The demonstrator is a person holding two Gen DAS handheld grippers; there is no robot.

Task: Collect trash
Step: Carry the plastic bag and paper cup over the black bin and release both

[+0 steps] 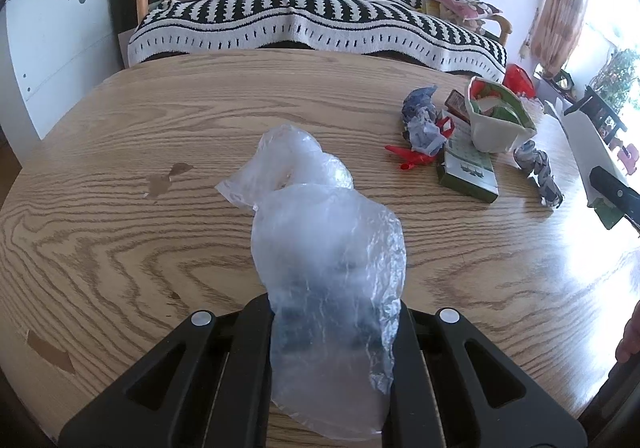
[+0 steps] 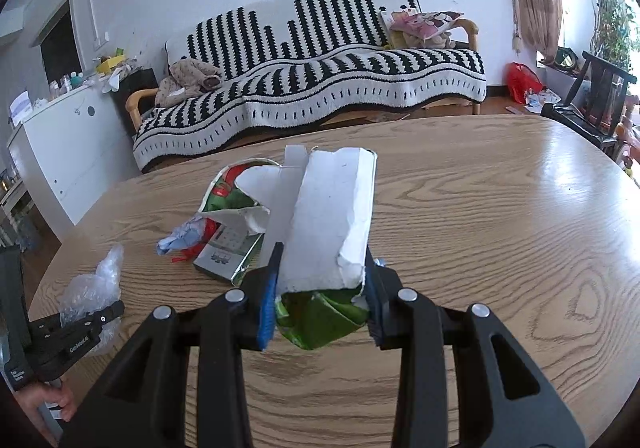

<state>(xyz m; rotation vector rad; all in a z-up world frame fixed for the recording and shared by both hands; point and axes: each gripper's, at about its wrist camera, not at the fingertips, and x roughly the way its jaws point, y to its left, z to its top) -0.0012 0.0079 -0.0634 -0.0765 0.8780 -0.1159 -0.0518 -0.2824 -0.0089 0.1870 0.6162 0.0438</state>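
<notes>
In my left gripper [image 1: 334,332] I have a clear plastic bag [image 1: 320,248], crinkled and cloudy; the jaws are fully closed on its lower part, and the bag runs lengthwise away from me, its twisted far end drooping toward the wooden surface [image 1: 160,248]. My right gripper [image 2: 320,312] has its jaws partly closed, clamped from both sides on a torn carton [image 2: 332,224], white cardboard on the inside and green print on the outside. The carton's long axis points straight ahead and upward from the jaws, its ragged open end farthest from me, lifted above the surface. Seen from the right camera, the left gripper sits low at the left edge with the bag bunched in it, a hand [image 2: 52,400] on its grip. Further out on the surface lies a pile of rubbish: a second torn carton piece [image 2: 236,192] with red and green print, a flat green box [image 2: 226,256] under it, crumpled blue-white paper [image 2: 180,238] and red plastic scraps [image 1: 416,158]. Beyond the surface stands a sofa [image 2: 320,68] under a black-and-white striped blanket.
</notes>
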